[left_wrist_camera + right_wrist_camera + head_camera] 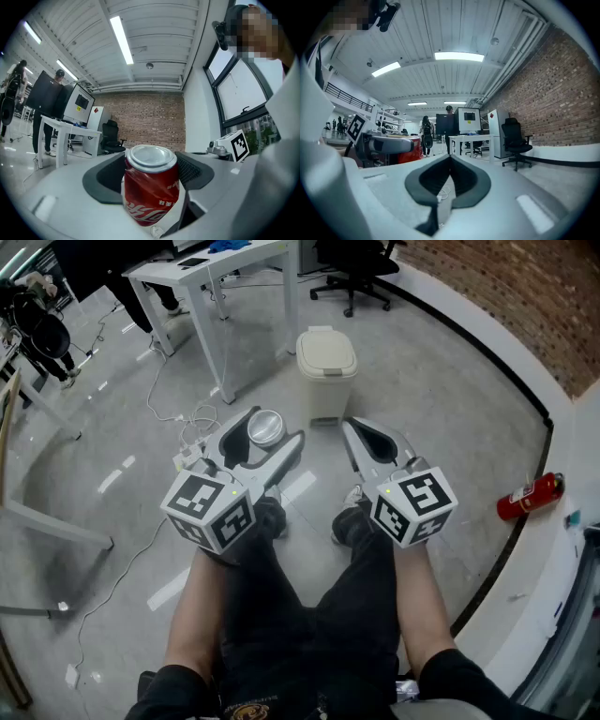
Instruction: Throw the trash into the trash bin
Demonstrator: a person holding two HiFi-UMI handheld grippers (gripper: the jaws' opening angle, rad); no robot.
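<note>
red dented can [151,185] clamped in left gripper [274,430], held level short of the trash bin [326,381]. right gripper [449,161] jaws together, empty. risk: bin lid [326,345] looks closed, so a release now bounces the can onto the floor [441,409].

The head camera looks steeply down past the person's legs at the left gripper [272,430], the right gripper [361,432] and a bin [326,371] close ahead. Each gripper camera sits just behind its own jaws, facing level across the room. All three views share the desk [211,268] and chair [356,268]. The right gripper view also catches the left gripper, apparently with its can [407,151].
</note>
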